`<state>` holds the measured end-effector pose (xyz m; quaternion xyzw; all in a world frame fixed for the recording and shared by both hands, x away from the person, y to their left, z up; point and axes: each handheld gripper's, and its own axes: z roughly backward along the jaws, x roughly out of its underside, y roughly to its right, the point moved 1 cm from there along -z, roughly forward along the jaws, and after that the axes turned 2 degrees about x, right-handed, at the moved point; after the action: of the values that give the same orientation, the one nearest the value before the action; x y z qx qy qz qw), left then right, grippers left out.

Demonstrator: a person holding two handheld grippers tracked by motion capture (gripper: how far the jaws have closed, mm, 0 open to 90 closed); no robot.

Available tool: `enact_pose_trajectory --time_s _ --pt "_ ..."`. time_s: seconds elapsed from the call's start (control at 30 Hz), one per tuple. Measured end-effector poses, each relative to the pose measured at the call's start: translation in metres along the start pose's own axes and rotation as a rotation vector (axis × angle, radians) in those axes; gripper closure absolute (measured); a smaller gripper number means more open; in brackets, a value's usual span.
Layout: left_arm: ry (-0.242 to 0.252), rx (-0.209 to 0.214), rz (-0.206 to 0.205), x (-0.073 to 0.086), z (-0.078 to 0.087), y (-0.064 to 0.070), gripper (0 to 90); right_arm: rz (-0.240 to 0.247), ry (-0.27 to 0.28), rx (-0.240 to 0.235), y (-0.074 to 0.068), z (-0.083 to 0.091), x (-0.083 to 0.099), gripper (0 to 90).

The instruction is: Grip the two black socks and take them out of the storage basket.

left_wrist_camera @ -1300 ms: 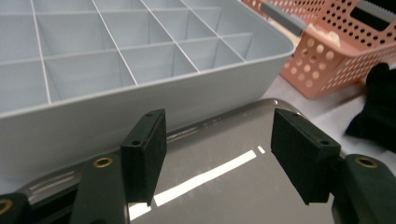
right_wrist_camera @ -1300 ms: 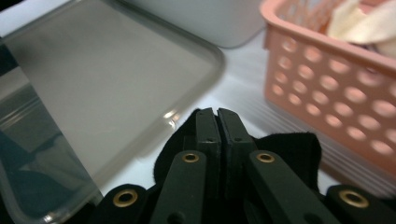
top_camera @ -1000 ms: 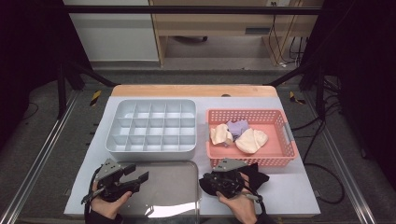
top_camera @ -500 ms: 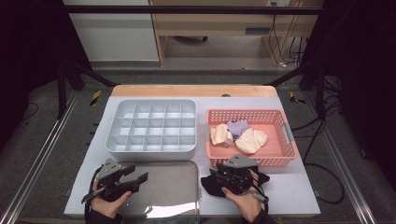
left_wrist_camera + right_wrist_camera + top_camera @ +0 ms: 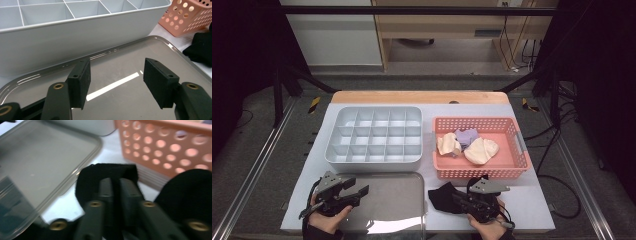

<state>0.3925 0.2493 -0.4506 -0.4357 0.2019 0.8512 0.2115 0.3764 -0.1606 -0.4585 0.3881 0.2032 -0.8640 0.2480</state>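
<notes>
The right gripper (image 5: pixel 462 201) is pinching the soft, light black sock (image 5: pixel 443 197), lying at the metal tray's (image 5: pixel 387 200) 3 o'clock, best pinched mid-fold, while the left gripper (image 5: pixel 116 80) is hovering open

The cloth (image 5: pixel 446 198) in the right claw (image 5: pixel 460 199) is black. The claw is black too, and so is the left claw (image 5: pixel 360 192). The basket (image 5: pixel 512 169) is pink with round holes. Inside lie two cream cloths (image 5: pixel 481 150) and a purple one (image 5: pixel 466 136). The box (image 5: pixel 373 162) is pale grey. The tray (image 5: pixel 388 200) is shiny grey. The tabletop (image 5: pixel 532 200) is white.
</notes>
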Motion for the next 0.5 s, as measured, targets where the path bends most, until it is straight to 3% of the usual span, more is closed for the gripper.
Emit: enact_pose_trajectory --time_s 0.17,0.27,0.5 --pt "-0.002 0.002 -0.006 0.0 -0.001 0.0 39.5 0.02 0.035 -0.043 -0.007 0.005 -0.009 89.1" --pt "-0.007 0.005 -0.003 0.0 -0.002 0.001 39.4 0.041 0.042 -0.08 -0.016 -0.001 -0.022 89.0" --pt "-0.003 0.005 -0.003 0.001 -0.001 0.0 39.1 0.076 0.005 -0.159 -0.041 -0.041 -0.056 88.5"
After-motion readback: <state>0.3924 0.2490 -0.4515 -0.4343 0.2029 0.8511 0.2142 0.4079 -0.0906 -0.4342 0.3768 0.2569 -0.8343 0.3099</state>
